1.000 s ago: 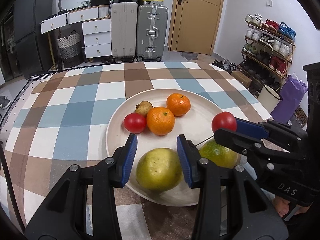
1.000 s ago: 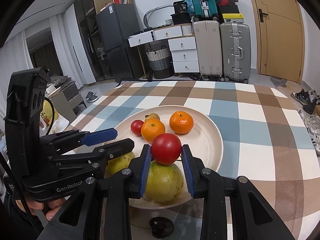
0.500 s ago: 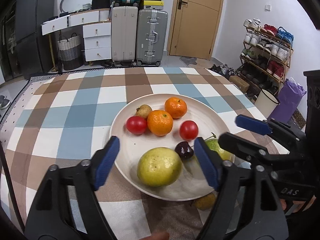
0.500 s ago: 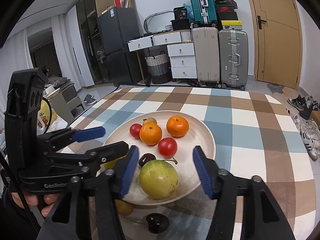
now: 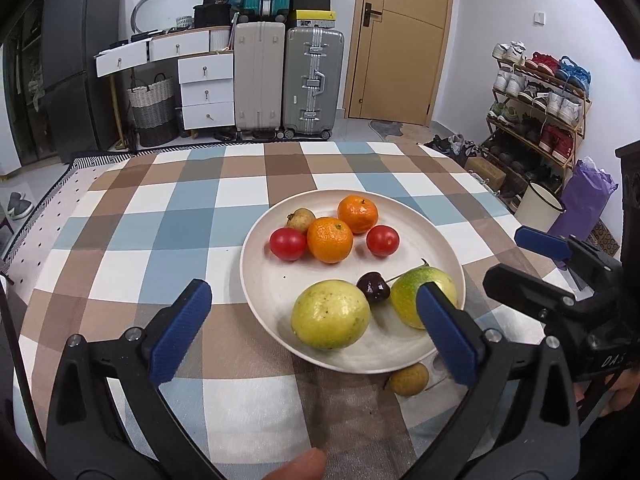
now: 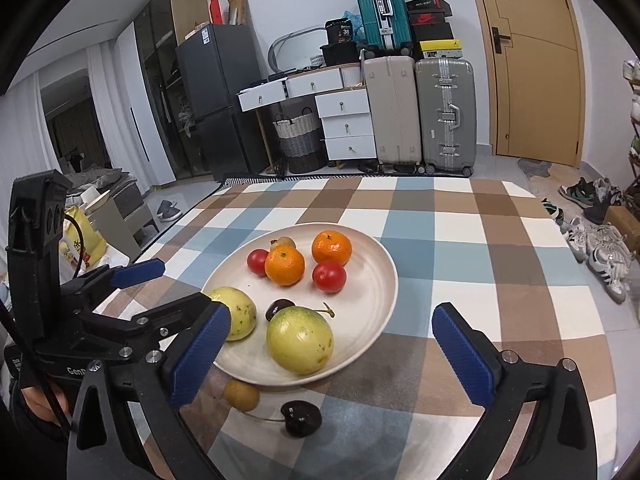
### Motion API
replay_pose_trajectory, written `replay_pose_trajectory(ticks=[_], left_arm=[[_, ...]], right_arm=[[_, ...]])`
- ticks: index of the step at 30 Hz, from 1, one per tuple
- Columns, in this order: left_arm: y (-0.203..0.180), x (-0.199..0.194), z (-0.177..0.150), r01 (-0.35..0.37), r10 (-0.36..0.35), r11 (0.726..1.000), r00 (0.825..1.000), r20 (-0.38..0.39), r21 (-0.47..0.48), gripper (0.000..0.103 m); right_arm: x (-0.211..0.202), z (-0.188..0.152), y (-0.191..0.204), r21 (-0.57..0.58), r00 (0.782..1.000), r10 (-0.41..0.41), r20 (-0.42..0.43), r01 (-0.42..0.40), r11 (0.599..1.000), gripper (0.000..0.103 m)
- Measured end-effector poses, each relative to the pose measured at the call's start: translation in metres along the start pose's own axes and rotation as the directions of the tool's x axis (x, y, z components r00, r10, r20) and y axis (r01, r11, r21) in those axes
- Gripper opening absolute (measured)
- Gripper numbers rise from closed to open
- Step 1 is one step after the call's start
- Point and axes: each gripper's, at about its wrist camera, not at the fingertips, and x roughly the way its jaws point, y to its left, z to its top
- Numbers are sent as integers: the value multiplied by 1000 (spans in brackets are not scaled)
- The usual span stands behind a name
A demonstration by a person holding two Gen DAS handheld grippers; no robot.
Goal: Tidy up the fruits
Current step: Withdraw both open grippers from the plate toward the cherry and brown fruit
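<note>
A white plate [image 5: 436, 236] [image 6: 376, 280] on the checked tablecloth holds two oranges [image 5: 330, 239] [image 5: 357, 214], two red tomatoes [image 5: 383, 240] [image 5: 287, 243], a small brown fruit [image 5: 301, 219], a dark cherry [image 5: 373, 287] and two large yellow-green fruits [image 5: 330, 314] [image 5: 416, 294]. A small yellow-brown fruit [image 6: 241, 396] and a second dark cherry [image 6: 301, 418] lie on the cloth just in front of the plate. My left gripper [image 5: 314, 334] is open and empty above the plate's near edge. My right gripper [image 6: 330, 354] is open and empty, also at the near edge.
The table's edges drop off left and right. Suitcases [image 5: 288, 80], white drawers [image 5: 204, 92], a fridge [image 5: 76, 60] and a door [image 5: 400, 40] stand behind. A shoe rack [image 5: 536, 108] and a bucket [image 5: 538, 206] are at the right.
My right gripper opened and let go of a red tomato, which now lies on the plate. Both grippers opened wide and pulled back from the plate.
</note>
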Motion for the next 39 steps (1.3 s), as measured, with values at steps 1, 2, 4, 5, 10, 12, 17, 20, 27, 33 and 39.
replay_pose_trajectory(ticks=[1,2,4,5,10,12,17,20,27,33,39], left_arm=[[0,-3,-1,0,0,1000,1000,2,-2,102],[0,-6,-3,0,0,1000,1000,3,-2,102],[0,-8,-4,-4,4,1000,1000,3,-3,102],[0,-11,-5,-7,7,1000,1000,4,-4,102],[3,-22,-17,-15,15,1000,1000,4,-20,102],[4,-25,-21,-19,19,1000,1000,4,-22,102],[2,-27,-30,-16,16,1000,1000,3,-21,102],[-1,-25,-35,-4,4,1000,1000,-7,-19,102],[-8,-17,-47,14,-14,1000,999,-41,-4,102],[-14,-12,-52,19,-19,1000,997,-70,12,102],[-16,-4,-54,28,-26,1000,994,-102,14,102]], right_arm=[[-1,-1,0,0,1000,-2,-4,2,1000,102],[-3,-3,0,0,1000,-3,-8,3,1000,102],[-6,-5,1,-5,1000,-11,-9,11,1000,102],[-8,-7,2,-8,1000,-16,-7,16,1000,102],[-17,-13,1,-10,1000,-16,-10,15,1000,103],[-19,-16,0,-12,1000,-17,-6,17,1000,102],[-20,-22,-7,8,999,-28,-23,29,1000,102],[-21,-26,-9,4,998,-42,-36,43,999,102],[-22,-36,-12,0,995,-62,-75,62,998,102],[-19,-44,-15,-5,989,-78,-124,78,997,102],[-6,-53,-13,-30,977,-92,-193,88,996,102]])
